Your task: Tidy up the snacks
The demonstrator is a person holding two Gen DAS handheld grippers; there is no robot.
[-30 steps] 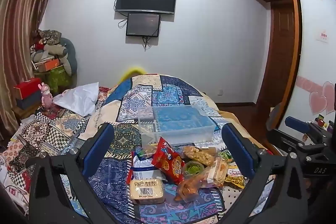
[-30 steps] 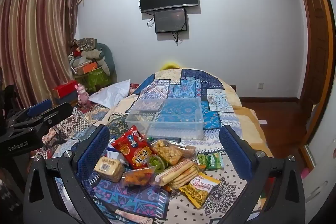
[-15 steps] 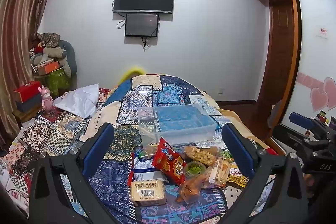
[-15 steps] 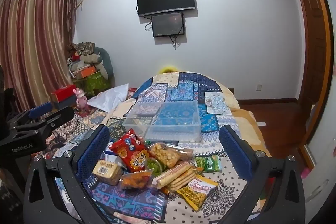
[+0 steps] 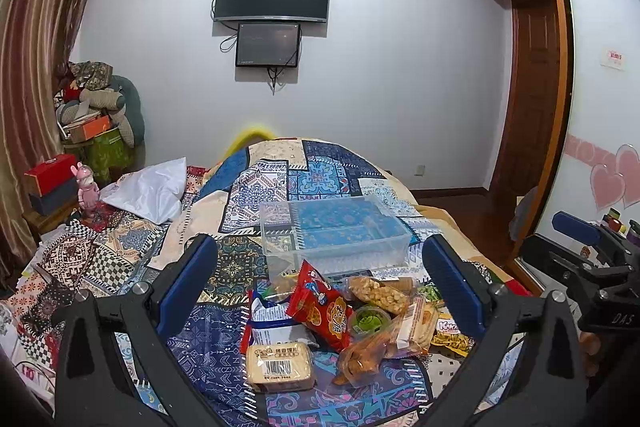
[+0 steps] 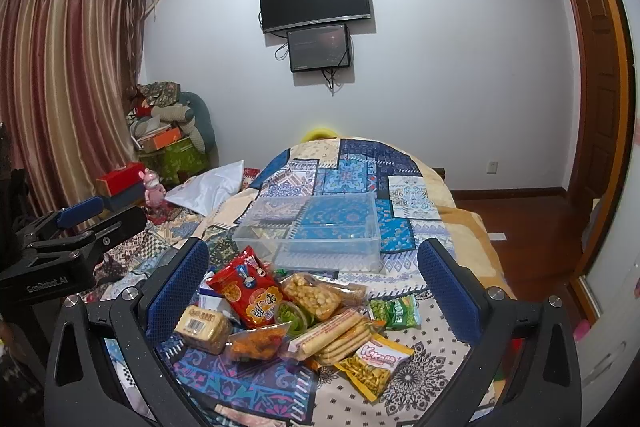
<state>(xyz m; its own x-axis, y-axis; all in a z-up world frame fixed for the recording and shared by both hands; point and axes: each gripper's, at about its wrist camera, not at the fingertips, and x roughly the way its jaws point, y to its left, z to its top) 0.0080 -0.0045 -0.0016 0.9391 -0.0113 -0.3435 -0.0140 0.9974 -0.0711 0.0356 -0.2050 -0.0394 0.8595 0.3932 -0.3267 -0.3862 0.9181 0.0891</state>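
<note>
A bed [image 5: 120, 259] [image 6: 472, 227] covered with a patchwork quilt carried everything. Toward the middle of the quilt stood a clear plastic bin [image 5: 334, 235] [image 6: 310, 233], rectangular and with nothing inside it. At the near edge of the bed, just in front of the bin, lay a loose heap of snacks. The red chip bag [image 5: 320, 307] [image 6: 248, 287] leaned over a blue-and-white packet [image 5: 266, 323] on the left side of the heap. A clear bag of pale puffed snacks [image 5: 378, 293] [image 6: 314, 293] lay beside the red bag, nearest the bin. A long sleeve of biscuits [image 6: 334, 337] [image 5: 418, 319] crossed the heap's right side, touching a bag of orange crisps [image 5: 362, 355] [image 6: 256, 341]. A yellow Kokola packet [image 6: 374, 367] [image 5: 450, 333] lay at the heap's right corner, and a green pea packet [image 6: 394, 311] sat just behind it. A wrapped pale cake block [image 5: 280, 367] [image 6: 202, 325] with a barcode lay closest to the bed's near edge on the left. A small green jelly cup [image 5: 368, 319] [image 6: 292, 315] sat in the middle of the heap.

The left gripper [image 5: 320, 287] hung above the heap with its blue-padded fingers spread wide, grasping nothing. The right gripper [image 6: 312, 287] hung likewise over the snacks, released, with nothing between its pads.
</note>
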